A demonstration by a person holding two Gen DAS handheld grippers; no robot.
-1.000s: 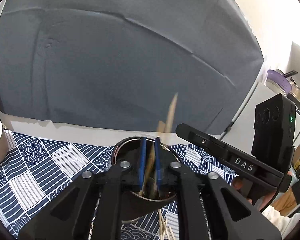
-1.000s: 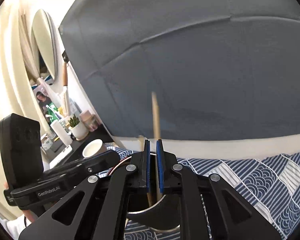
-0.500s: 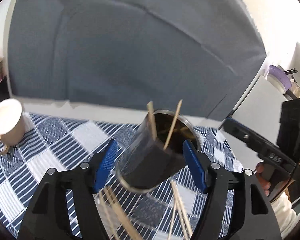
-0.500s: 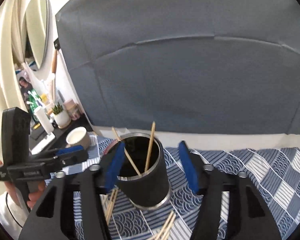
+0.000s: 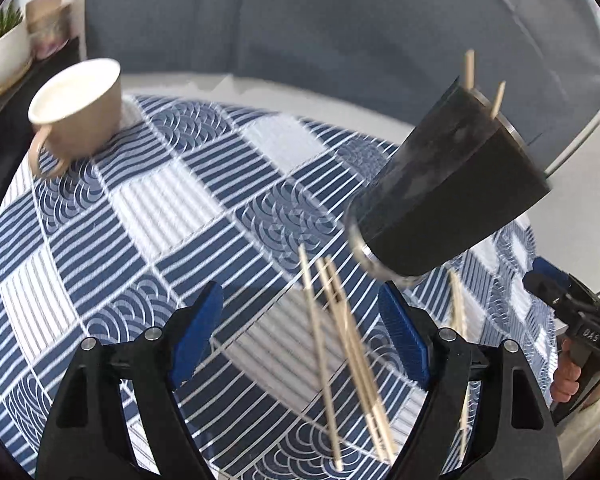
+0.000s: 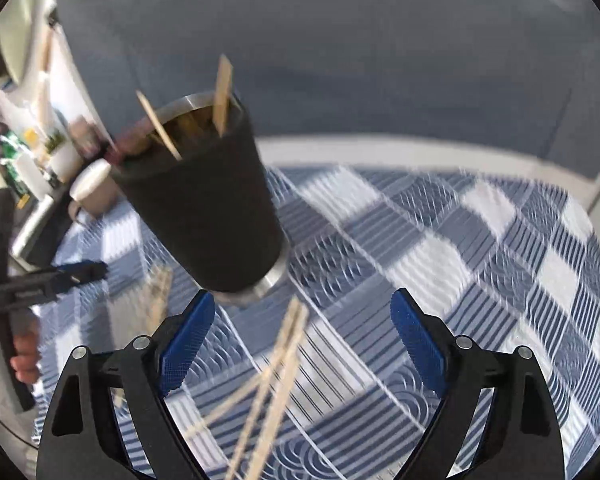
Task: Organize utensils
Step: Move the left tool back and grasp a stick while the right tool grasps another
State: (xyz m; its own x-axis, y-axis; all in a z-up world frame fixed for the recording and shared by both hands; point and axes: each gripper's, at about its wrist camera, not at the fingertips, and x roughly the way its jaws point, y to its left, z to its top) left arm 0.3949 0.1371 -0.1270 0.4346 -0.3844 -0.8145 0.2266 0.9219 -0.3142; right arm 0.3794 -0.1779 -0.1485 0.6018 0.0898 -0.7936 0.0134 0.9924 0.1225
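On the patterned cloth (image 5: 148, 208), one black tumbler (image 6: 204, 200) holding two sticks (image 6: 222, 92), perhaps four loose chopsticks (image 5: 340, 320), both grippers' jaws just opened wide, empty.

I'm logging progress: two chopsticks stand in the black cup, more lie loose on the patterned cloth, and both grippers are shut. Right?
Not quite: both grippers are open. The left gripper and right gripper each show jaws spread wide with nothing between the pads, seen in each wrist view. Two chopsticks do stand in the black cup, with others loose on the cloth.

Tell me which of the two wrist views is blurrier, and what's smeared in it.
Right wrist view is blurrier: the checked tablecloth and loose chopsticks streak. Left wrist view keeps the cloth sharper, though the black cup and chopsticks there smear. Both bend edges, fisheye-style.
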